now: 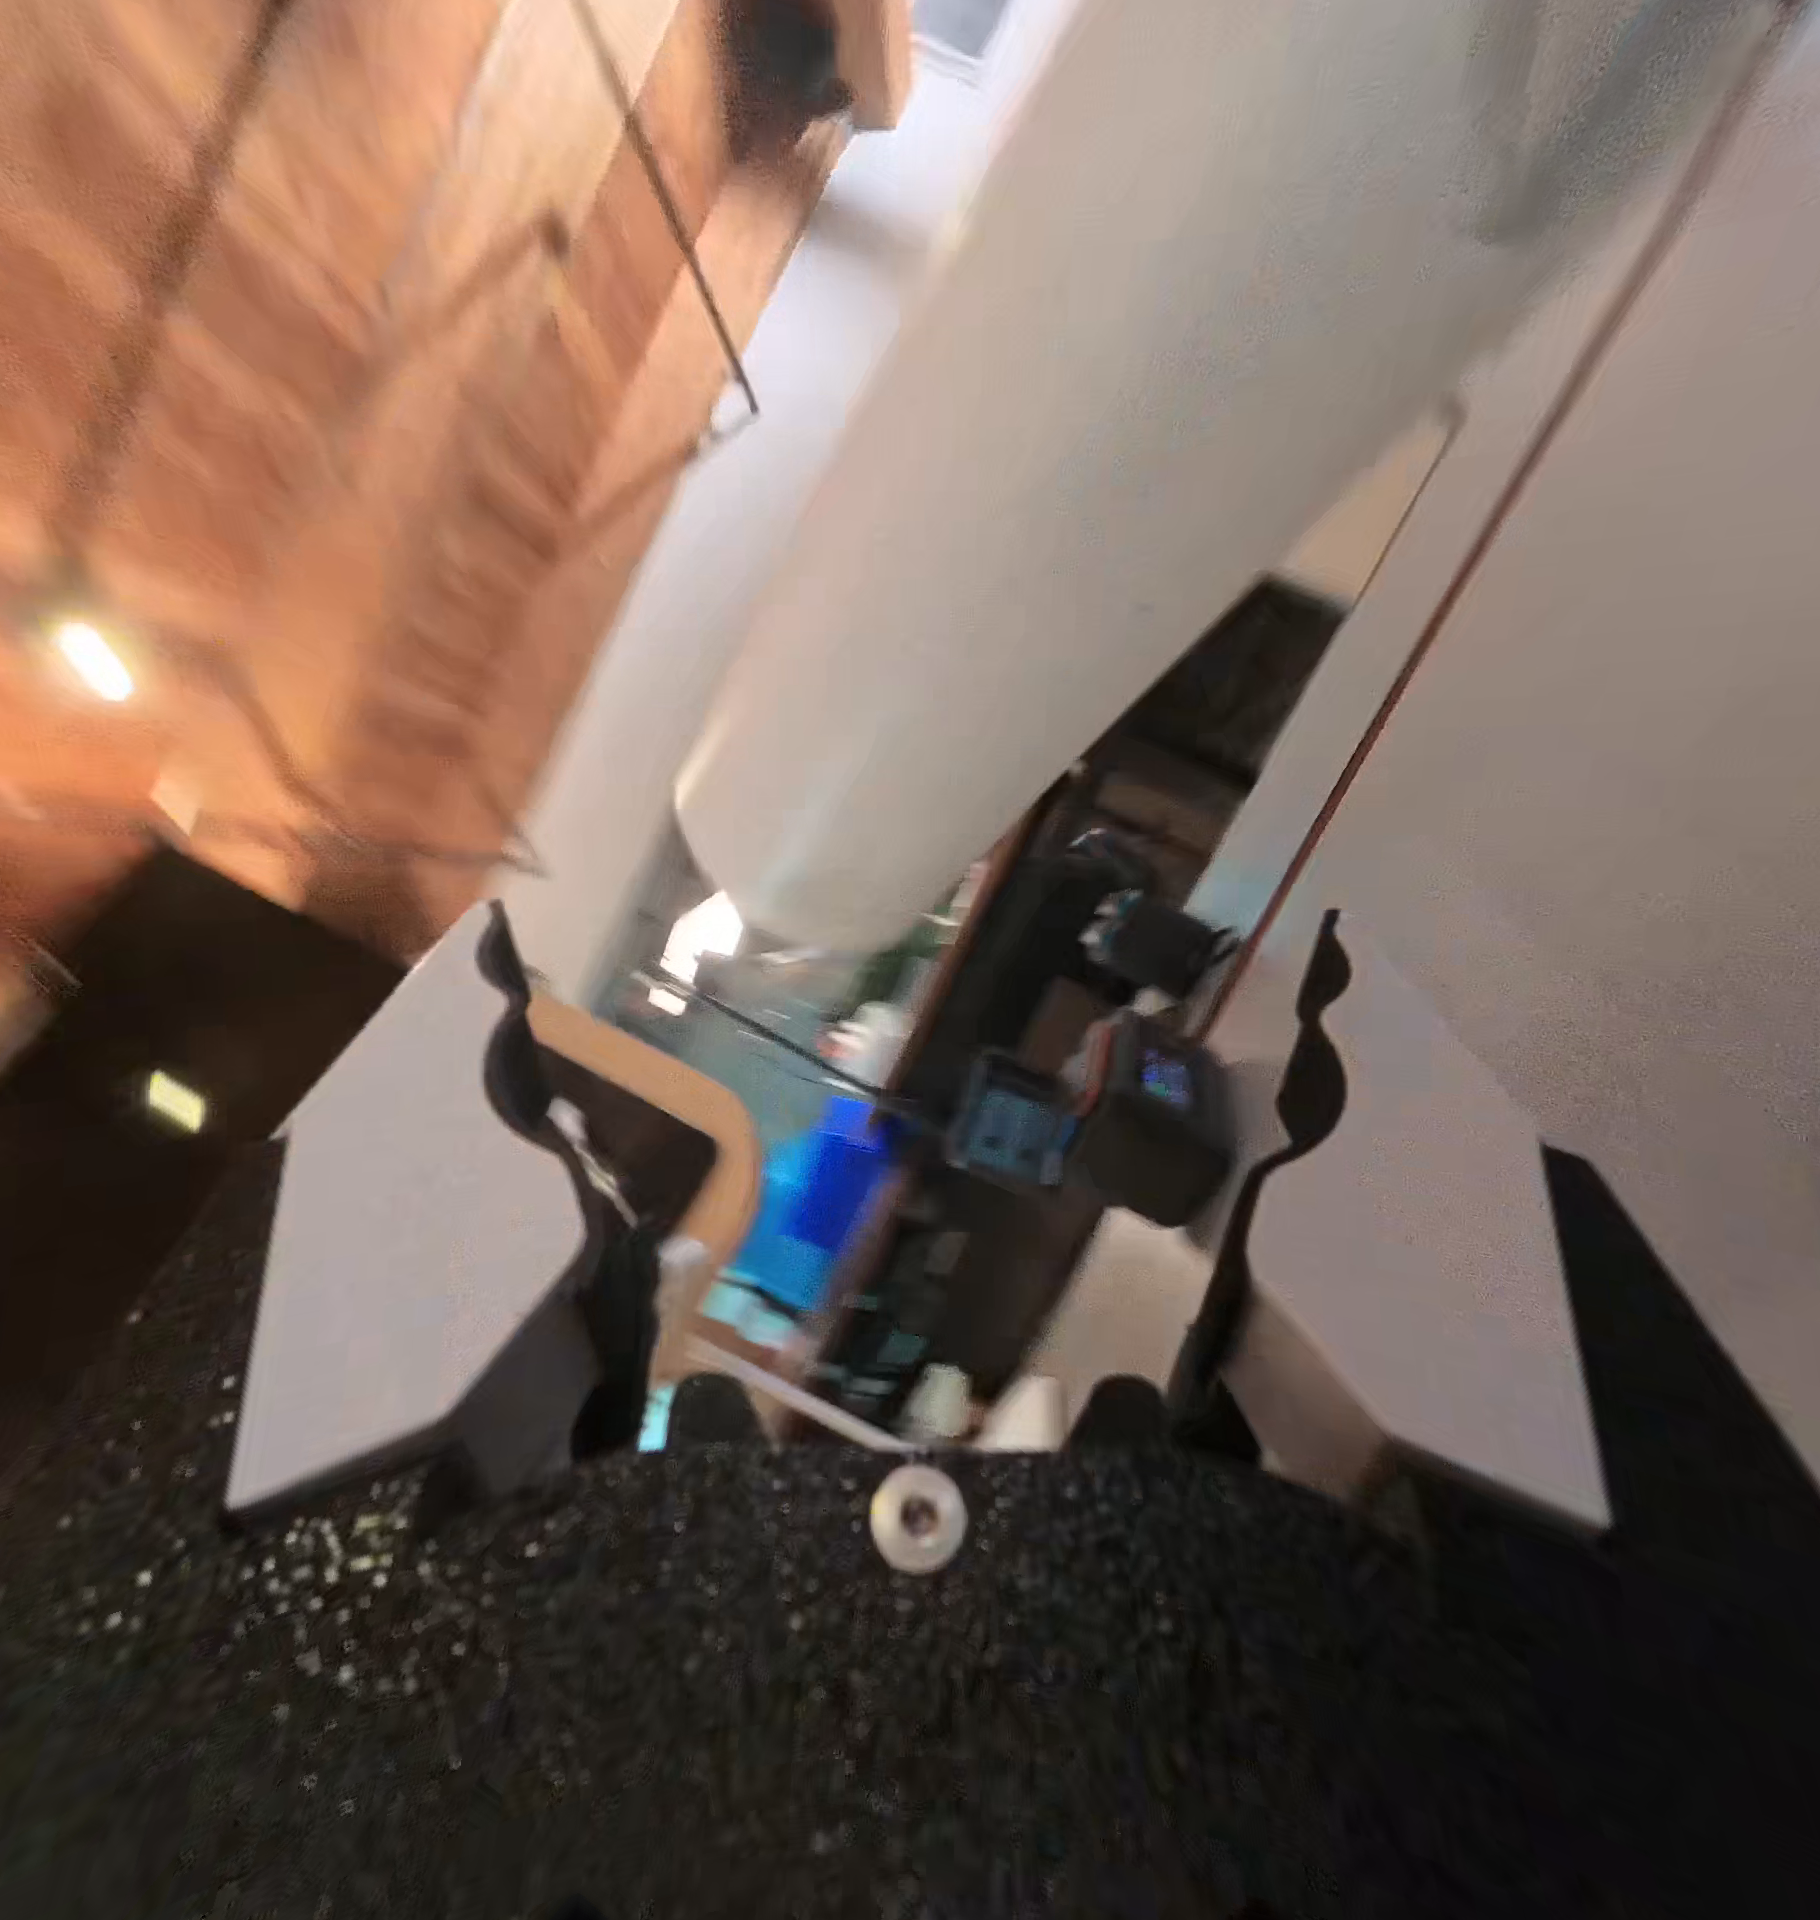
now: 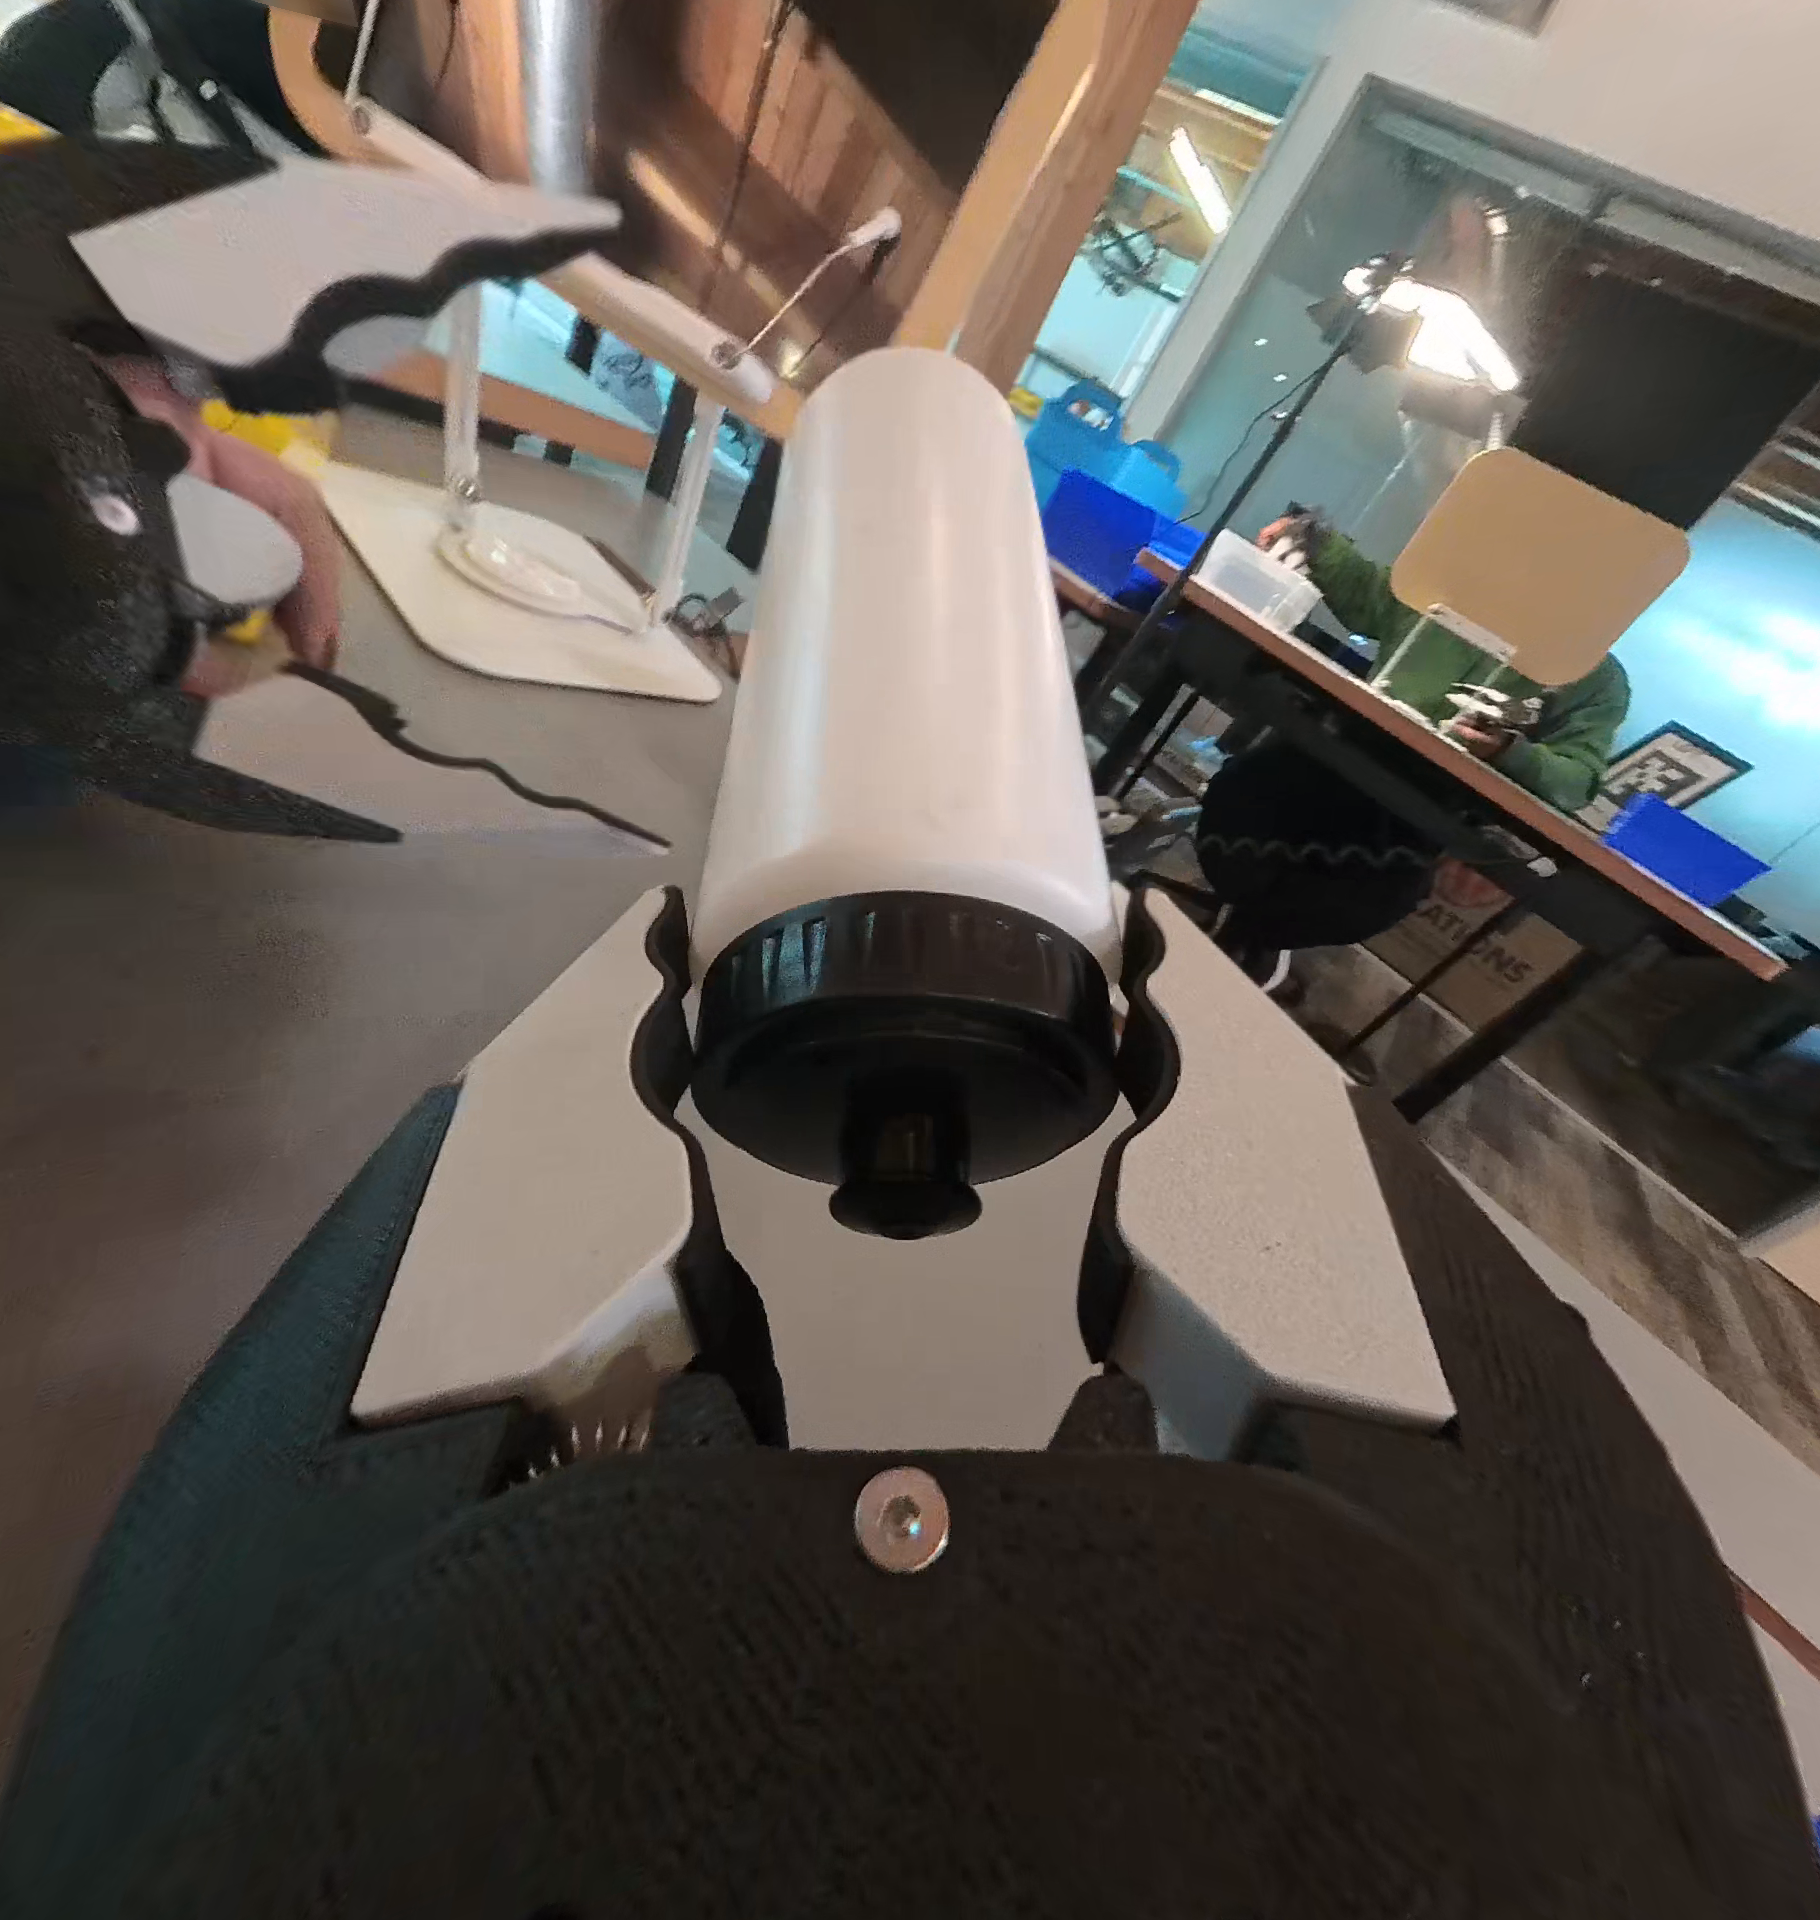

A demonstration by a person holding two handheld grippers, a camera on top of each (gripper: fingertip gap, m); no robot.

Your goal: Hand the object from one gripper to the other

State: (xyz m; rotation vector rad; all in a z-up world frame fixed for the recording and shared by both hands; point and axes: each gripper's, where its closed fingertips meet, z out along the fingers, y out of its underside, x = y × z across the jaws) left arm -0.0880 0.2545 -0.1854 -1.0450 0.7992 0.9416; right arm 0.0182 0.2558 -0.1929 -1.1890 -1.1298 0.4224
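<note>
A white bottle (image 2: 895, 644) with a black screw cap (image 2: 901, 1049) lies between the jaws of my right gripper (image 2: 901, 904). The gripper is shut on it at the cap end, and the bottle's body points away from the camera. My left gripper (image 2: 641, 530) is at the upper left of the right wrist view, open, with its jaws facing the bottle's side and apart from it. In the blurred left wrist view the bottle (image 1: 989, 520) runs from the upper right down toward the gap of my open left gripper (image 1: 911, 920), its end just beyond the fingertips.
A grey table top (image 2: 210, 1039) lies below both grippers. A white stand with a flat base (image 2: 532, 613) sits on it behind the left gripper. A person in green (image 2: 1508, 707) sits at another table to the right, near blue boxes (image 2: 1103, 509) and a lamp (image 2: 1425, 312).
</note>
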